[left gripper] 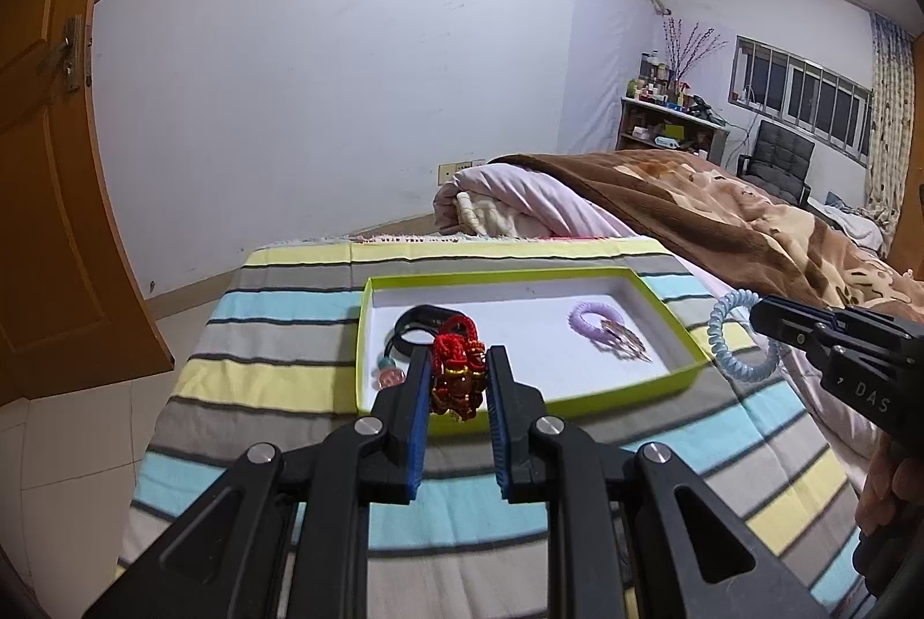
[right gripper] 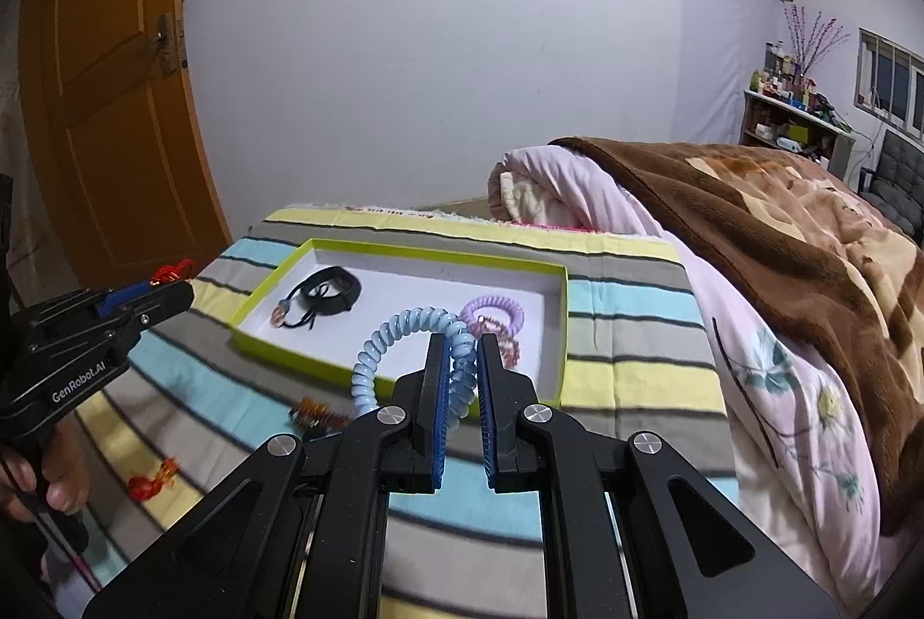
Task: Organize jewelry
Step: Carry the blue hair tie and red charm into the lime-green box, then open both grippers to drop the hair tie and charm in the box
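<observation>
A green-rimmed white tray (left gripper: pixel 673 379) lies on the striped cloth; it also shows in the right wrist view (right gripper: pixel 551 391). My left gripper (left gripper: pixel 459 359) is shut on a red knotted charm (left gripper: pixel 456 376) over the tray's near edge. My right gripper (right gripper: pixel 463 350) is shut on a light blue coil hair tie (right gripper: pixel 404 324), held above the tray's near rim; it shows at the right in the left wrist view (left gripper: pixel 729 330). In the tray lie a black hair band (right gripper: pixel 329 295) and a purple coil tie (right gripper: pixel 496 310) with a beaded bracelet.
A brown hair claw (right gripper: pixel 315 414) and a small red ornament (right gripper: pixel 153 480) lie on the striped cloth (left gripper: pixel 277 376) near the tray. Folded pink and brown quilts (right gripper: pixel 779 272) are heaped on the right. An orange door (right gripper: pixel 115 99) stands at left.
</observation>
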Tool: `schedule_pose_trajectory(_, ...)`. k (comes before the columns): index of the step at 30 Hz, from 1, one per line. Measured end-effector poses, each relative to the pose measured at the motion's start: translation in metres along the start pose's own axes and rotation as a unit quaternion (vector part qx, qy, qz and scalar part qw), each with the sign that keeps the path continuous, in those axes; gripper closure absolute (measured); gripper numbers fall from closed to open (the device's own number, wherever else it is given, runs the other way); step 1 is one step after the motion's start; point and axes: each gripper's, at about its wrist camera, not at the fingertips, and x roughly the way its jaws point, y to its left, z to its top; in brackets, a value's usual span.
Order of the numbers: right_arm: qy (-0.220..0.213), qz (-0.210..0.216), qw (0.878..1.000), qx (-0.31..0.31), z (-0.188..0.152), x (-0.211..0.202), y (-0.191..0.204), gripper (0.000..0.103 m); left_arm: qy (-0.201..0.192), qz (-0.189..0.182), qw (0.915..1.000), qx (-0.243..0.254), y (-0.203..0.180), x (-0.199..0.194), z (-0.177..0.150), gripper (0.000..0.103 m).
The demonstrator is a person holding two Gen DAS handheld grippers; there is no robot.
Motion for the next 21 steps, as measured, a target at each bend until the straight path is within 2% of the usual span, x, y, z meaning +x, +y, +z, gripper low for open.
schedule_pose_trajectory(9,0.028,0.001,1.000,0.009,0.003,0.051,-0.014,0.094,0.008,-0.005,0.9999,0.009,0.002,0.041,0.010,0.084)
schedule_pose_trajectory(21,0.082,0.001,0.996,0.028,-0.005,0.111,-0.030,0.094,0.075,0.000,0.9972,0.004,0.008,0.098,0.000,0.084)
